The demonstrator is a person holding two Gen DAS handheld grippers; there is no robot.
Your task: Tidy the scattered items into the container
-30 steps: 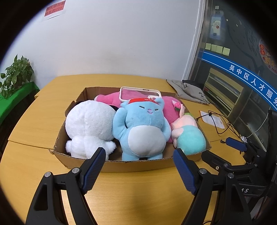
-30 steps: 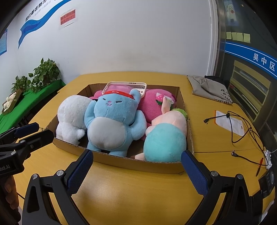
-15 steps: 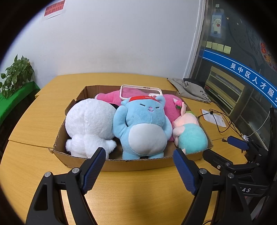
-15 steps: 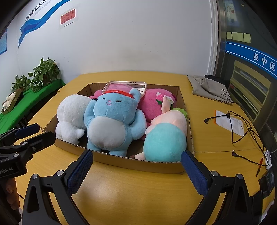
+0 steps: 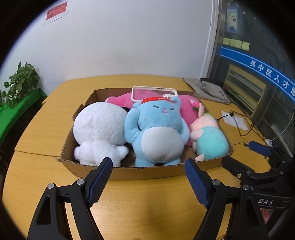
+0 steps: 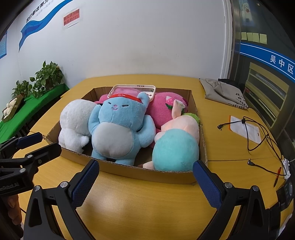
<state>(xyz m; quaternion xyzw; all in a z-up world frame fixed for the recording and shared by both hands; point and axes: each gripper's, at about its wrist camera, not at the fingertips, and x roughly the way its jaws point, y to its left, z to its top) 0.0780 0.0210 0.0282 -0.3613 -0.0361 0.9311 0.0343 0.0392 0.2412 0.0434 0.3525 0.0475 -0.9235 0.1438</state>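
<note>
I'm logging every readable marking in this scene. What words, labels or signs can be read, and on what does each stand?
"吴中区人才服": white characters on the blue band across the glass front.
"DAS": on the right claw's black body, seen from the left wrist.
"...Robot.AI": partly cut off, on the left claw's body.
Red notice on the wall: too blurred.
Blue toy's red headband, grey bag, blue wall banner: too small or blurred to read.

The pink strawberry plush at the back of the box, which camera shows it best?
The right wrist view: the pink strawberry plush shows its strawberry and a broad side. In the left wrist view it is mostly hidden behind the blue plush.
</note>
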